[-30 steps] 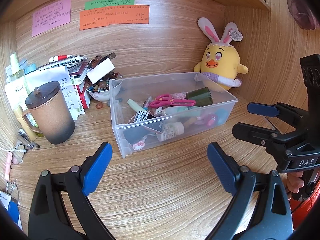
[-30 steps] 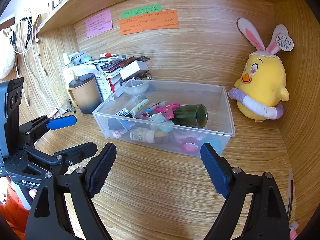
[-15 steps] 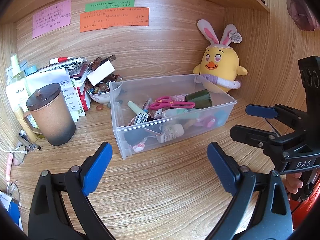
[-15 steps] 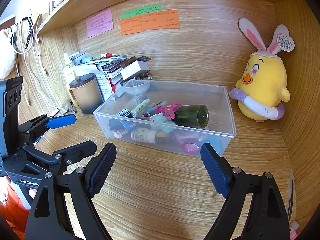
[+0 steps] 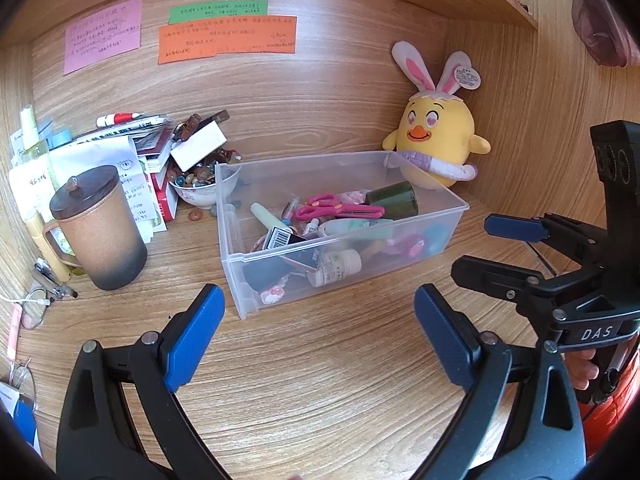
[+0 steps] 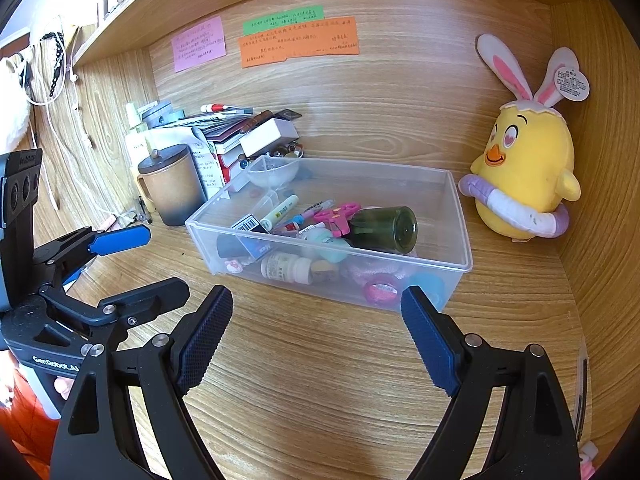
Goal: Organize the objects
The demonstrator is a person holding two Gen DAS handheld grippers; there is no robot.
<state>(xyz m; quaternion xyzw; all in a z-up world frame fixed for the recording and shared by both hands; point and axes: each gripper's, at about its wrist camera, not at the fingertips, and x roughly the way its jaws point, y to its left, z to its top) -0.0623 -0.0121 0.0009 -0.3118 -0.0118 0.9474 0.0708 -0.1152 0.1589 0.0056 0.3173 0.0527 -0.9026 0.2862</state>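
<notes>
Two grippers sit in your hands above the wooden desk (image 5: 320, 380), and both are spread wide with nothing between their blue pads. Your left gripper (image 5: 316, 336) hangs over bare wood just in front of the clear plastic bin (image 5: 344, 256), its fingertips short of the bin's near wall and touching nothing. Your right gripper (image 6: 316, 328) is likewise held apart over the desk, its tips just short of the bin's long near wall, again pinching nothing. Each gripper shows at the edge of the other's view, side by side and apart from one another. The bin stands in the middle of the desk and holds the clutter: pink scissors (image 5: 340, 208), a dark green jar (image 6: 384, 230) lying on its side, a white bottle (image 5: 340, 268), a barcode-labelled box (image 5: 280, 236) and a marker (image 6: 280, 212). To the bin's left stand a brown lidded mug (image 5: 100, 228), a bowl of beads (image 5: 200, 188) and a heap of books and papers (image 5: 132, 148). A yellow chick plush (image 6: 524, 176) with rabbit ears sits in the right corner, just behind the bin.
</notes>
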